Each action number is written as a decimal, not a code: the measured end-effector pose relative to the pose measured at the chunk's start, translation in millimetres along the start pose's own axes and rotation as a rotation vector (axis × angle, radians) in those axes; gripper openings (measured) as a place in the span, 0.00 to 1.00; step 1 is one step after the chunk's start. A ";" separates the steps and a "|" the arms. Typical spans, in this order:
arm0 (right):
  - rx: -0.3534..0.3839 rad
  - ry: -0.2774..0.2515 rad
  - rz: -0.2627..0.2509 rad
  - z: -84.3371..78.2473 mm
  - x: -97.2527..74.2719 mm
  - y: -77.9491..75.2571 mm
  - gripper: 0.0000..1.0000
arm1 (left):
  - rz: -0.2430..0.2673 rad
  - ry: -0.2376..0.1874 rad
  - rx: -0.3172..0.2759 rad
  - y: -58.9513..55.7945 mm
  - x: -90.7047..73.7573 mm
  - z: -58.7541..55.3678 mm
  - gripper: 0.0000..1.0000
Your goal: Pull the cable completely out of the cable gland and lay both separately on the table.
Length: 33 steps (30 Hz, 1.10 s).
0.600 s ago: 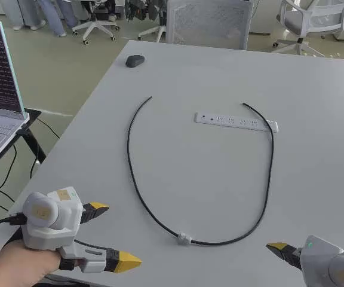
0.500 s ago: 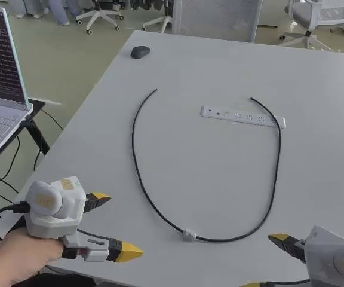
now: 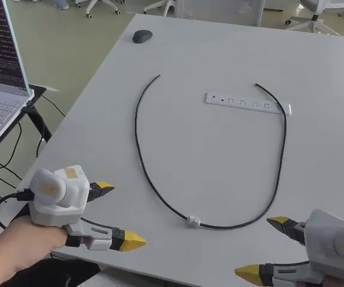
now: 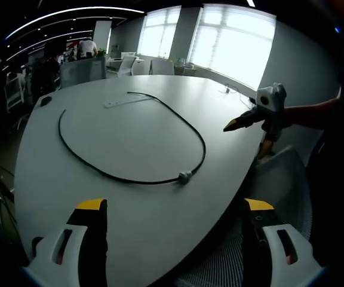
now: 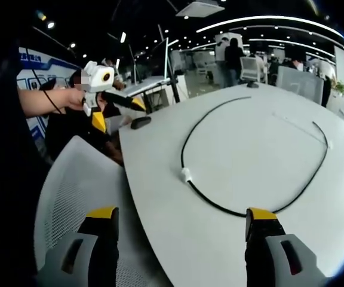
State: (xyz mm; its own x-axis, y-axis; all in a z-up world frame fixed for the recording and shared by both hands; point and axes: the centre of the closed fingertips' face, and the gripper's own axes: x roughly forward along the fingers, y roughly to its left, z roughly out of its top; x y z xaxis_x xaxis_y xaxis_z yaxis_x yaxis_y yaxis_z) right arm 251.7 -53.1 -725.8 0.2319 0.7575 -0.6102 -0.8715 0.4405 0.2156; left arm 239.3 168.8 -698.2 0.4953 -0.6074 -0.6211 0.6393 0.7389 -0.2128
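One white tabletop (image 3: 220, 161) holds the black cable (image 3: 135, 128) in a wide loop. We hold the left gripper (image 3: 124, 214) and right gripper (image 3: 257, 247) at the near edge, jaws apart, empty. The tiny cable gland (image 3: 193, 222) sits on the cable.

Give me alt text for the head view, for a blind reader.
A black cable lies in a U-shaped loop on a white table, with a small white cable gland on it at the near bend. The left gripper and right gripper, both open, hover at the near edge; a power strip lies farther back.
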 end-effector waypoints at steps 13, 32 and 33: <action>-0.021 0.017 -0.010 6.0 10.4 -5.5 0.84 | -0.002 -0.002 0.005 0.8 0.0 -2.1 0.94; -0.067 0.078 -0.010 21.4 45.3 -15.2 0.73 | -0.033 0.003 0.001 -2.4 5.0 -11.8 0.93; -0.069 0.081 -0.009 21.9 46.8 -15.5 0.73 | -0.035 0.006 0.002 -2.6 5.4 -12.7 0.93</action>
State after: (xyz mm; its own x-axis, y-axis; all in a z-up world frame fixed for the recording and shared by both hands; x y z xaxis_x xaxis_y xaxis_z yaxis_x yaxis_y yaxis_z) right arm 285.6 -13.9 -741.0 0.2066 0.7111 -0.6721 -0.8977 0.4109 0.1588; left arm 232.8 167.3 -710.5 0.4692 -0.6312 -0.6176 0.6575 0.7165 -0.2328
